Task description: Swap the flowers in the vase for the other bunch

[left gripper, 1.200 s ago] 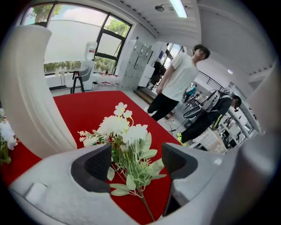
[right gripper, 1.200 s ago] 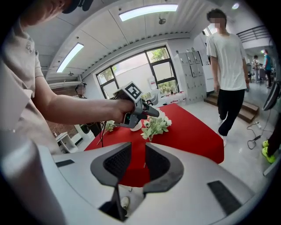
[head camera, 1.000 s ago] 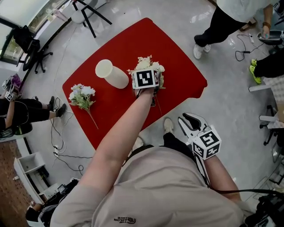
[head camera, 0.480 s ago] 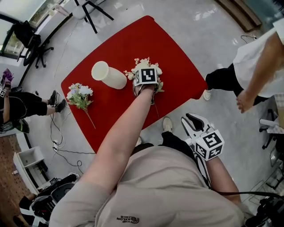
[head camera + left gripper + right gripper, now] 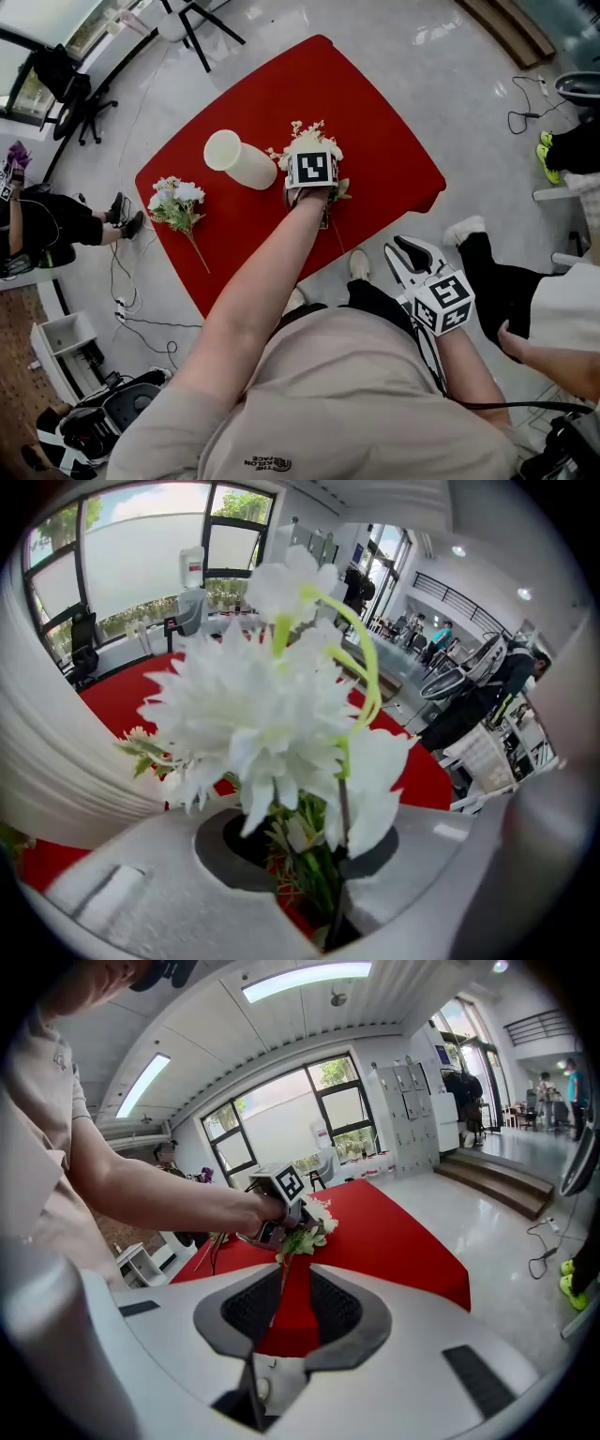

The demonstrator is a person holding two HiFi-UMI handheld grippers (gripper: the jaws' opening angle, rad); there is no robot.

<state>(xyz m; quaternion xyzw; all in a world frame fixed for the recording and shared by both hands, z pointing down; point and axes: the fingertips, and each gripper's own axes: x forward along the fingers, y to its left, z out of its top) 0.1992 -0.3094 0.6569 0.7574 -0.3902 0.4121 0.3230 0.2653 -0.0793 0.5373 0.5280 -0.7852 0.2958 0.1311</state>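
Note:
On the red table (image 5: pixel 375 122) stands a cream vase (image 5: pixel 236 159). Just right of it is a white flower bunch (image 5: pixel 312 139). My left gripper (image 5: pixel 312 173) reaches down onto that bunch. Its jaws have just been closing, and in the left gripper view they (image 5: pixel 309 892) pinch the green stems below the white blooms (image 5: pixel 253 705). The vase's ribbed wall (image 5: pixel 56 752) fills that view's left side. A second bunch (image 5: pixel 176 202), white and pale blue, lies at the table's left. My right gripper (image 5: pixel 401 251) hangs open off the table's near edge, nothing between its jaws (image 5: pixel 291 1316).
A passer-by's legs (image 5: pixel 506 281) are close at the right, and a seated person (image 5: pixel 37 234) at the left. A black stand's legs (image 5: pixel 202 23) are beyond the table's far corner. Cables (image 5: pixel 131 309) and a white shelf (image 5: pixel 61 352) are on the floor at the left.
My left gripper has sunk a little onto the white bunch. A passer-by has walked from the upper right to the lower right. The right gripper has barely moved.

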